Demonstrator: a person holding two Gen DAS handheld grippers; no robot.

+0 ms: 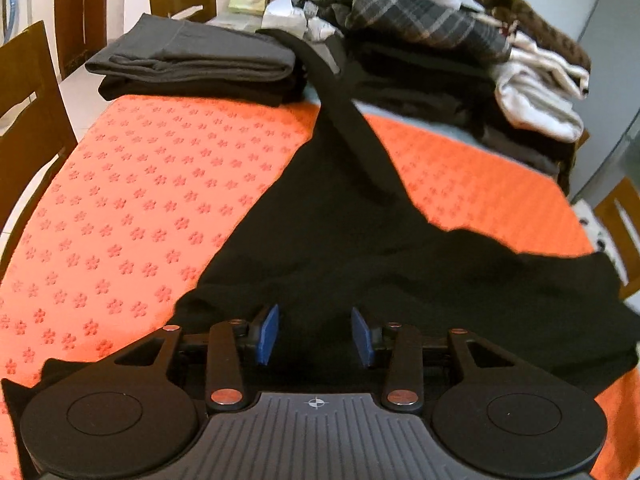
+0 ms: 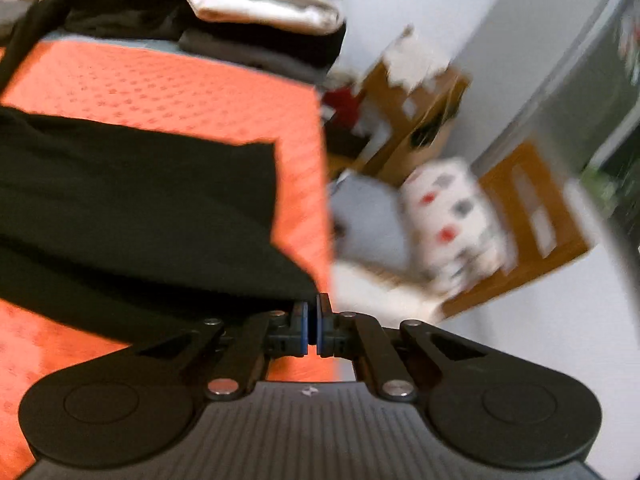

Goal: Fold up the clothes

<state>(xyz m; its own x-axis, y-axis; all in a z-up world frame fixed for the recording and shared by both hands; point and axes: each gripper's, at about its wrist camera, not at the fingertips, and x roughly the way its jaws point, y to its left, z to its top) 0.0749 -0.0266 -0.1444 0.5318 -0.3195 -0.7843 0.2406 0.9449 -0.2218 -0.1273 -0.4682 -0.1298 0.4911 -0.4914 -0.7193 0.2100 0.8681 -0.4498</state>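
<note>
A black garment (image 1: 360, 248) lies spread over the orange flower-patterned mat (image 1: 140, 200), with one long strip trailing back toward the clothes at the far edge. My left gripper (image 1: 316, 334) hovers low over the garment's near part with its blue pads (image 1: 267, 334) well apart; the black cloth lies under and between them, not pinched. In the right wrist view the same garment (image 2: 140, 200) ends in a corner near the mat's right edge (image 2: 304, 160). My right gripper (image 2: 313, 316) is shut at that corner, and the cloth's edge runs into its tips.
A folded grey and black stack (image 1: 192, 64) sits at the far left of the mat. A loose pile with a plaid piece (image 1: 420, 28) and white folded cloth (image 1: 536, 96) sits at the far right. Wooden chairs (image 1: 28, 92) (image 2: 532, 216) flank the table; one holds a spotted white cushion (image 2: 452, 216).
</note>
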